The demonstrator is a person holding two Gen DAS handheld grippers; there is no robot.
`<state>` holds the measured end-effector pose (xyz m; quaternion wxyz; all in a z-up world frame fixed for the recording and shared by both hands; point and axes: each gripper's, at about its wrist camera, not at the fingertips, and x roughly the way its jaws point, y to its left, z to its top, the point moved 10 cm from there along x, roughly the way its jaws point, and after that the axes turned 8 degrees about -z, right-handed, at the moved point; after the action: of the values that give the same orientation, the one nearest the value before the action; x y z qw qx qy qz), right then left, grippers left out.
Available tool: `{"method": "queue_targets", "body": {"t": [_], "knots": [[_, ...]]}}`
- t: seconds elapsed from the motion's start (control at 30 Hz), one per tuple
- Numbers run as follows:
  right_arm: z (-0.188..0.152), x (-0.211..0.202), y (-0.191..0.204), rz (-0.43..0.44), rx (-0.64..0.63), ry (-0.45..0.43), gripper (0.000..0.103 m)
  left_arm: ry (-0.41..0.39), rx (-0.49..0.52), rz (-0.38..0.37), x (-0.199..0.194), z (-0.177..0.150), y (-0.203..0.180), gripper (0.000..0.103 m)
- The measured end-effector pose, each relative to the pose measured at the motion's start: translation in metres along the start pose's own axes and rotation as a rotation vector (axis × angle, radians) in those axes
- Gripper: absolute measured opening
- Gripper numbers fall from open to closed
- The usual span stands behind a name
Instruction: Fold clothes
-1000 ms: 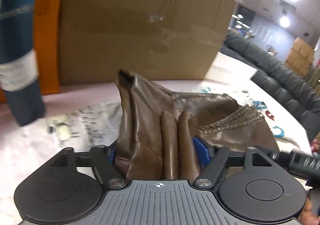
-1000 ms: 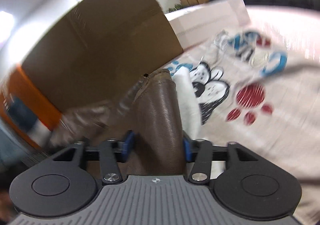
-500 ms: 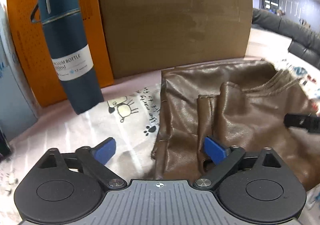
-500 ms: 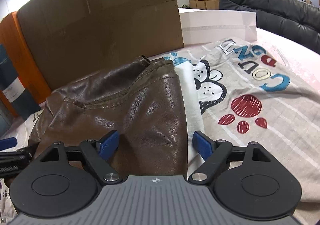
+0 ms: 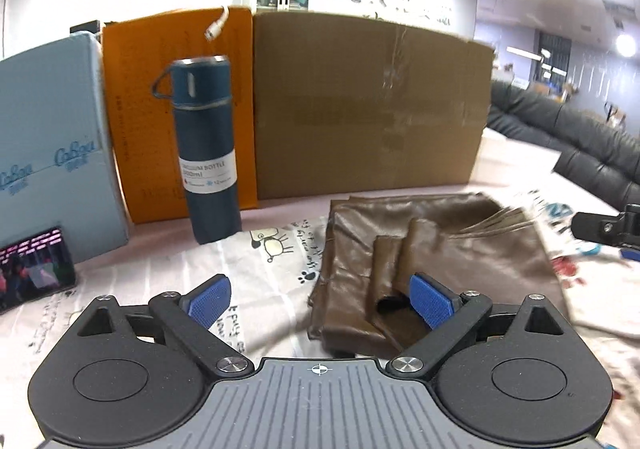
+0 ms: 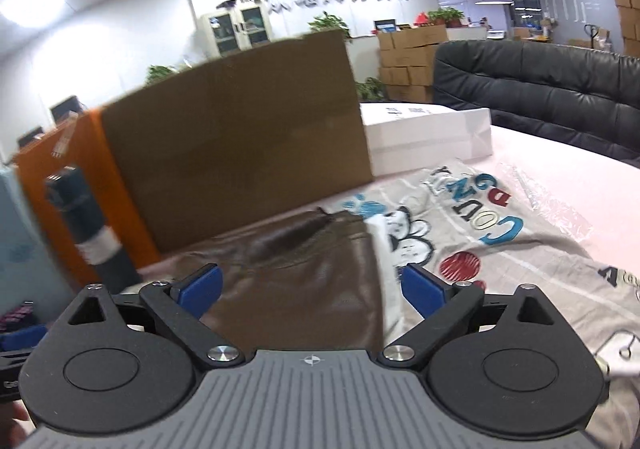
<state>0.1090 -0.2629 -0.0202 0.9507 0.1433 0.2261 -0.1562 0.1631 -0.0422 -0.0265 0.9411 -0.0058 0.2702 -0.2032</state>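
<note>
A brown leather garment [image 5: 432, 249] lies folded on a printed cartoon cloth [image 5: 260, 273] on the table. My left gripper [image 5: 320, 303] is open and empty, raised just in front of the garment's near left corner. My right gripper [image 6: 312, 287] is open and empty, above the garment's right part [image 6: 304, 289]. The right gripper's finger also shows at the right edge of the left wrist view [image 5: 600, 227]. The printed cloth [image 6: 480, 233] spreads to the right of the garment.
A large brown cardboard box [image 5: 368, 105] stands behind the garment, with an orange box [image 5: 176, 109] and a light blue box [image 5: 48, 153] to its left. A dark blue vacuum bottle [image 5: 206, 149] stands upright. A white box [image 6: 428, 133] and black sofa [image 6: 540, 97] lie right.
Both grippers were shut on the leather garment a second ago; they opened, let it drop flat on the cloth, and pulled back and up.
</note>
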Motion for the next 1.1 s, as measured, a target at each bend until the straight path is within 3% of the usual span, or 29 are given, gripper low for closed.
{"method": "queue_targets", "body": {"t": [0.27,0.4,0.57,0.67,0.87,1.1], "knots": [[-0.014,-0.098,0.036,0.112,0.061,-0.069,0.103,-0.022,0.017,-0.034,-0.084,0.01,-0.004,0.099],[-0.02,-0.138,0.046,0.113,0.086,-0.072,0.103,-0.061,0.017,-0.061,-0.116,0.01,-0.006,0.103],[-0.018,-0.175,0.053,0.081,0.035,-0.086,0.103,-0.162,-0.084,-0.088,-0.142,0.006,-0.007,0.103],[-0.027,-0.186,0.056,0.098,0.055,-0.053,0.103,-0.175,-0.118,-0.097,-0.15,-0.004,-0.007,0.103],[-0.04,-0.186,0.065,0.117,0.081,-0.025,0.103,-0.141,-0.073,-0.063,-0.158,-0.013,-0.006,0.103],[-0.042,-0.173,0.063,0.106,0.146,0.006,0.103,-0.145,-0.028,-0.045,-0.16,-0.003,-0.009,0.103]]}}
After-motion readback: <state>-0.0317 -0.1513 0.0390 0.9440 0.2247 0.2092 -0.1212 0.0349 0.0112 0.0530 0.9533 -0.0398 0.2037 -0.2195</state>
